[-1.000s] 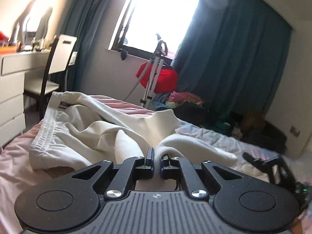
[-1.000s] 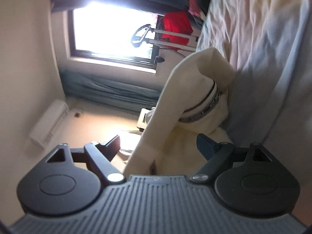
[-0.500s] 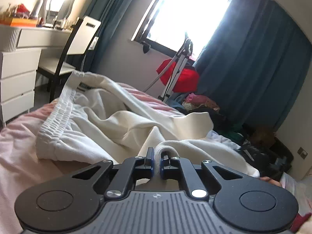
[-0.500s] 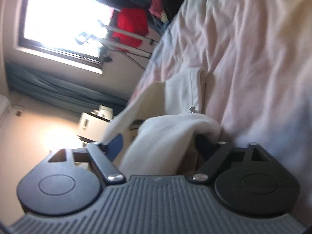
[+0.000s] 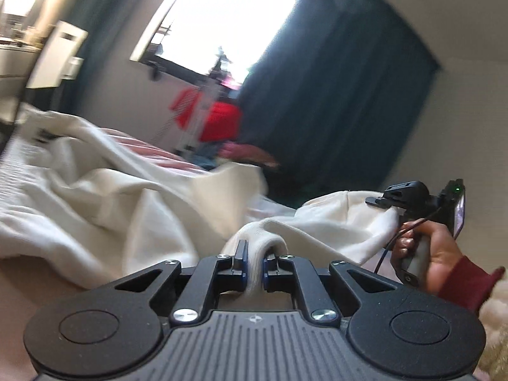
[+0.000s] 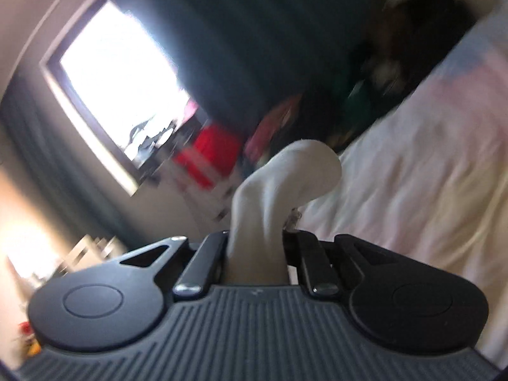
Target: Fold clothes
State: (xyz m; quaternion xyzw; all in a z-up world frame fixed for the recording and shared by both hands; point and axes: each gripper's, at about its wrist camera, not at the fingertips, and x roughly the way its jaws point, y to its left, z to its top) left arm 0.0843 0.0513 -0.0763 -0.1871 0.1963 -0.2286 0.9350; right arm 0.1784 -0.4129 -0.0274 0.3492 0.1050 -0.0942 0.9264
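A cream-white garment (image 5: 133, 203) lies rumpled across a bed with a pale pink sheet (image 6: 412, 190). My left gripper (image 5: 254, 263) is shut on a thick fold of its edge, low over the bed. In the left wrist view my right gripper (image 5: 385, 201), held by a hand in a dark red sleeve (image 5: 466, 282), pinches another part of the cloth at the right. In the right wrist view my right gripper (image 6: 255, 247) has its jaws closing on a bunched roll of the cream garment (image 6: 285, 171), which sticks up between them. The picture is blurred.
A bright window (image 5: 228, 22) with dark teal curtains (image 5: 333, 95) is behind the bed. A red bag on a stand (image 5: 219, 120) and a pile of clothes (image 6: 365, 95) sit beyond the bed's far edge. A white desk and chair (image 5: 54, 54) stand at the left.
My right gripper went from wide open around the cloth to closed on it, rose and rolled toward upright. It came into the left wrist view holding the cloth. My left gripper sank a little, still gripping.
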